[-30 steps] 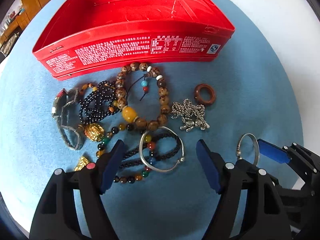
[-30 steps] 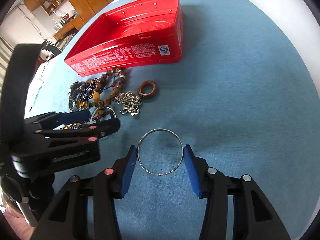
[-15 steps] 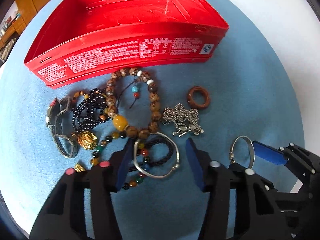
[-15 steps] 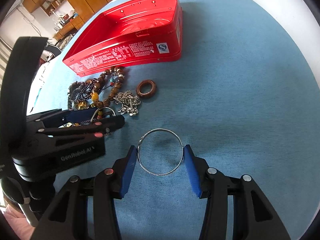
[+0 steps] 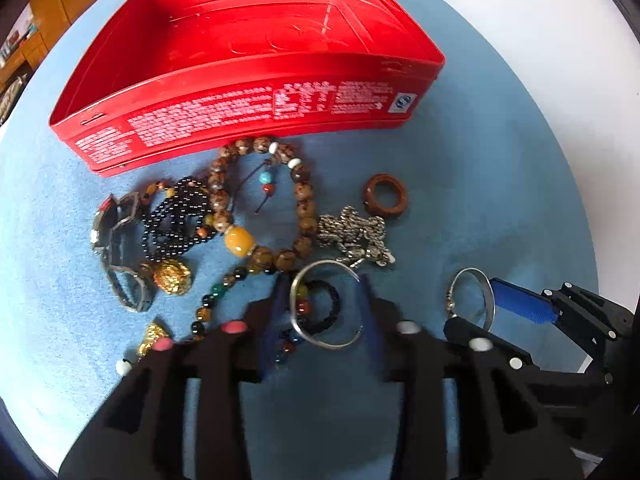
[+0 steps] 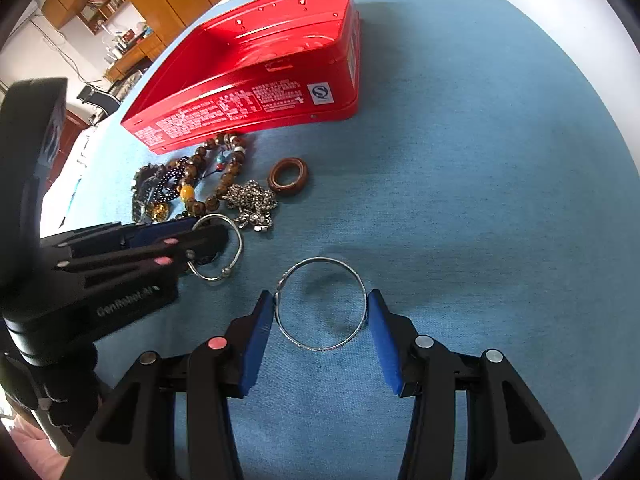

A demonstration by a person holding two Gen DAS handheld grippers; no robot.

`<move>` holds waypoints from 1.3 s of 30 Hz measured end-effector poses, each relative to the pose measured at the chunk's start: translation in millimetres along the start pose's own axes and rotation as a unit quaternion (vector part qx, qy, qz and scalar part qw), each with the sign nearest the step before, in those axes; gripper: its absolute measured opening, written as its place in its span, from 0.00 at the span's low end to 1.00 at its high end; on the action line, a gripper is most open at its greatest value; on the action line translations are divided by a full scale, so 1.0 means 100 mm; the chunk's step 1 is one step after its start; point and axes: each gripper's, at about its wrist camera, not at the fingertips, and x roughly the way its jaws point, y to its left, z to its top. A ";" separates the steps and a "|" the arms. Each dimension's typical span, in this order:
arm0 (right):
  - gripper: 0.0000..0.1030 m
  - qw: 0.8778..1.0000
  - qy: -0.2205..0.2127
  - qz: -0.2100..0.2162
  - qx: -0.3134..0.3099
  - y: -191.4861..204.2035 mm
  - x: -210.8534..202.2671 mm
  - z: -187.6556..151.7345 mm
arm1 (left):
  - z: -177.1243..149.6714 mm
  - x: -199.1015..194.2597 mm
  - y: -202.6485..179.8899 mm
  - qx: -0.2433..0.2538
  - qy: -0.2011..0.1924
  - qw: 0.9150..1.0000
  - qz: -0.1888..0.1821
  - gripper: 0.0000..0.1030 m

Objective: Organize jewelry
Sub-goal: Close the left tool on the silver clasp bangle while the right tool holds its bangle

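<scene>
Left tongs have just been closing, now clamped across the open silver cuff, at six o'clock of the bead pile. Right tongs clamp the thin wire bangle on the blue worktop. Lift each straight up so no beads snag. Best route, I judge: twelve o'clock, over the near wall of the empty red tin.

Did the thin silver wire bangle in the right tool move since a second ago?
No. The thin silver wire bangle sits between the right tool's blue pads exactly as before, equally far from the red tin box.
</scene>
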 end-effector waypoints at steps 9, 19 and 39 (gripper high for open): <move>0.47 1.000 -0.002 0.002 0.003 -0.03 -0.01 -0.01 | -0.01 0.08 -0.26 0.022 -0.003 0.999 0.029 0.47; 0.47 1.000 -0.005 -0.001 0.006 -0.01 -0.04 -0.02 | -0.01 0.02 -0.12 0.006 -0.011 1.000 0.012 0.13; 0.47 1.000 -0.014 -0.012 0.011 0.01 -0.11 -0.03 | -0.29 0.07 -0.20 0.004 -0.008 0.999 -0.039 0.38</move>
